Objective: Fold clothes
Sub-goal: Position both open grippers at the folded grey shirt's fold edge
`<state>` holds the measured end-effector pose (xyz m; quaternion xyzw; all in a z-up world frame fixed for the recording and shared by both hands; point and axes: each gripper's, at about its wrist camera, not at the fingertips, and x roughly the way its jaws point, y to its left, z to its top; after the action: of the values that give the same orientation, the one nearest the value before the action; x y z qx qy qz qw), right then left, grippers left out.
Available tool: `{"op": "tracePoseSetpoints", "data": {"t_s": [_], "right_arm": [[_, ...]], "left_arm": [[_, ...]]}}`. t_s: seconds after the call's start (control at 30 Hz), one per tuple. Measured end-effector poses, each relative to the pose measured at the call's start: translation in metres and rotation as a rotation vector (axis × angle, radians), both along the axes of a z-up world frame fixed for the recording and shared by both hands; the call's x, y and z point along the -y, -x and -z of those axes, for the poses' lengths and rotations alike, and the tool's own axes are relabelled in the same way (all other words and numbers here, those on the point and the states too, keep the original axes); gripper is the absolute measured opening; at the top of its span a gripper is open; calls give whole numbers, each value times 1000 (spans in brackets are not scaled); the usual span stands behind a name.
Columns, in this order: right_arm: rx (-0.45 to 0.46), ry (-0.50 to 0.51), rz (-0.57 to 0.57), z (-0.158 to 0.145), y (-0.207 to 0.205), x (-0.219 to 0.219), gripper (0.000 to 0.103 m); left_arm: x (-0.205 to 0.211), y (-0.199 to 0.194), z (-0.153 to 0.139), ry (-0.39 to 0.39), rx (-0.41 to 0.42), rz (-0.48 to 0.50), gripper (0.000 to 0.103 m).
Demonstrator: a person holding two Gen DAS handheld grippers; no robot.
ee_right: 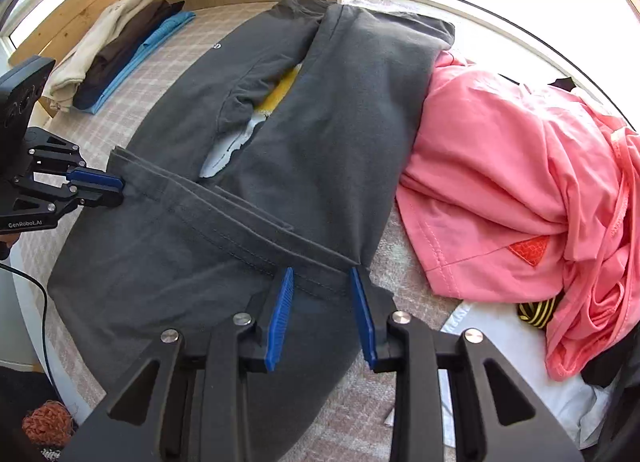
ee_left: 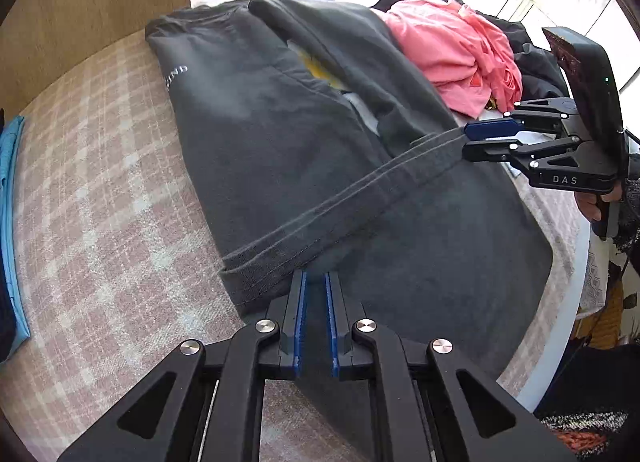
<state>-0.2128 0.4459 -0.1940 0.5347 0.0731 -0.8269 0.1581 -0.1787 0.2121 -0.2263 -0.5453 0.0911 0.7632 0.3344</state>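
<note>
The dark grey shirt [ee_right: 320,134] lies flat on the checked bed [ee_left: 100,190], sides already folded in. The left gripper [ee_left: 316,282] and right gripper [ee_right: 322,278] each pinch a corner of the bottom hem, lifted and taut between them. Recommendation: carry both corners toward the collar level and together, keeping the hem straight, clear of the pink garment [ee_right: 500,166].

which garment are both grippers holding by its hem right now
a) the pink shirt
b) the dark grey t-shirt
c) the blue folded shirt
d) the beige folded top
b: the left gripper and the right gripper each pinch one end of the stitched hem of the dark grey t-shirt, lifted over its body, while the pink shirt lies crumpled beside it, untouched.
</note>
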Motion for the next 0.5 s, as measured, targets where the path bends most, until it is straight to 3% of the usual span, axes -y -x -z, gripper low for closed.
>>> {"op": "tracePoseSetpoints", "data": {"t_s": [0.1, 0.13, 0.27, 0.33, 0.5], "right_arm": [[20, 14, -4, -9, -4, -6, 31], [20, 66, -7, -16, -10, -9, 31], [40, 141, -92, -26, -47, 3, 31], [64, 118, -134, -19, -62, 18, 31], [79, 54, -136, 1, -88, 19, 31]], "left_arm": [[3, -2, -14, 13, 10, 11, 6], [2, -7, -23, 4, 1, 30, 7], [-28, -43, -52, -84, 18, 197, 8], [-43, -62, -50, -94, 53, 269, 11], [-36, -87, -24, -11, 52, 275, 13]]}}
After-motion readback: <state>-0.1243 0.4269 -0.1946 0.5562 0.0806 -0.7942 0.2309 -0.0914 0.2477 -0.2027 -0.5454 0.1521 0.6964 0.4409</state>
